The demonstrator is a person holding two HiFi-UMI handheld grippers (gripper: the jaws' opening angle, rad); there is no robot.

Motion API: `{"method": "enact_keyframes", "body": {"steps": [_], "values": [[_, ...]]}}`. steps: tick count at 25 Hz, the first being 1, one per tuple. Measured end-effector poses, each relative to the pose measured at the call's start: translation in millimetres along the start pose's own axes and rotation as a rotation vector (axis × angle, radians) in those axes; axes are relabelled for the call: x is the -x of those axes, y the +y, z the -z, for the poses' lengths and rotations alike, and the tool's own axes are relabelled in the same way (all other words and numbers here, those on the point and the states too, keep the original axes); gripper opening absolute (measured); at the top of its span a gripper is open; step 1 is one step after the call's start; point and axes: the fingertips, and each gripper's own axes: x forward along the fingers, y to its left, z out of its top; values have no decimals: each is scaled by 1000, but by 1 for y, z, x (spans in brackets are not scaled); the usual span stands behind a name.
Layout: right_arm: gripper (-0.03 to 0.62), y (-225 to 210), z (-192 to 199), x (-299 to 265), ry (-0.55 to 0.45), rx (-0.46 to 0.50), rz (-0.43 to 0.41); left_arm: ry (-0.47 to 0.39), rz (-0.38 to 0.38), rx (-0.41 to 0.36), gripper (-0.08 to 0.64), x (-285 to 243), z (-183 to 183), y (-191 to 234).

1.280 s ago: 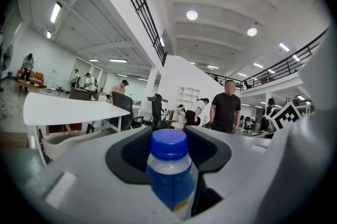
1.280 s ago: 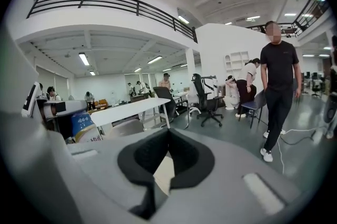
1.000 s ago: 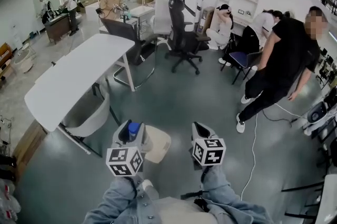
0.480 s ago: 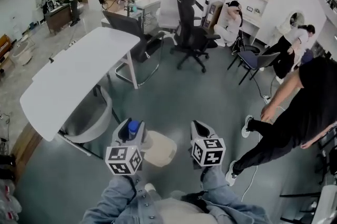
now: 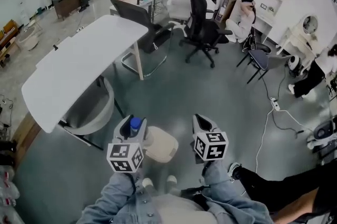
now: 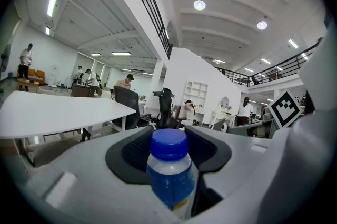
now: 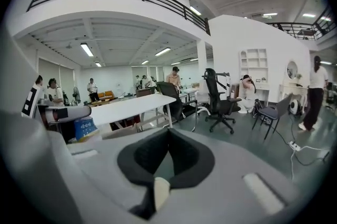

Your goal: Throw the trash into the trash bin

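My left gripper (image 5: 130, 129) is shut on a clear plastic bottle (image 5: 135, 123) with a blue cap and blue label. It stands upright between the black pads (image 6: 131, 153), and the bottle (image 6: 169, 178) fills the middle of the left gripper view. My right gripper (image 5: 203, 124) is level with the left one, its jaws closed to a narrow V (image 7: 167, 136) on a small cream scrap (image 7: 160, 191) deep between them. A beige rounded-square thing (image 5: 162, 145) sits on the floor below and between the grippers; I cannot tell if it is the bin.
A long white table (image 5: 79, 68) stands ahead on the left with a grey round tub (image 5: 89, 112) under it. Black office chairs (image 5: 202, 28) stand further off. Someone's black-clad leg (image 5: 284, 191) is close at the lower right, and a white cable (image 5: 263, 128) runs across the floor.
The view has moved forward across the floor, with both grippers keeping their places in it. The person in black has passed from the right side to the lower right corner.
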Motion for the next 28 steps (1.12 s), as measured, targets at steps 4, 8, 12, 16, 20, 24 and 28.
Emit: {"method": "enact_keyframes", "body": {"steps": [4, 8, 12, 16, 20, 24, 28], "values": [[3, -14, -1, -13, 11, 4, -15, 14, -30, 6, 206, -10, 7, 4], [3, -27, 4, -23, 31, 23, -35, 41, -59, 13, 206, -14, 22, 3], [3, -37, 15, -33, 62, 37, -71, 74, -89, 14, 206, -21, 38, 1], [3, -47, 43, -49, 104, 49, -101, 109, -108, 23, 206, -33, 70, 0], [3, -54, 83, -65, 148, 47, -127, 153, -121, 30, 206, -43, 112, -1], [3, -52, 135, -85, 203, 50, -161, 205, -134, 46, 206, -53, 161, 6], [3, -50, 190, -100, 259, 58, -191, 250, -149, 61, 206, -57, 211, 10]]}}
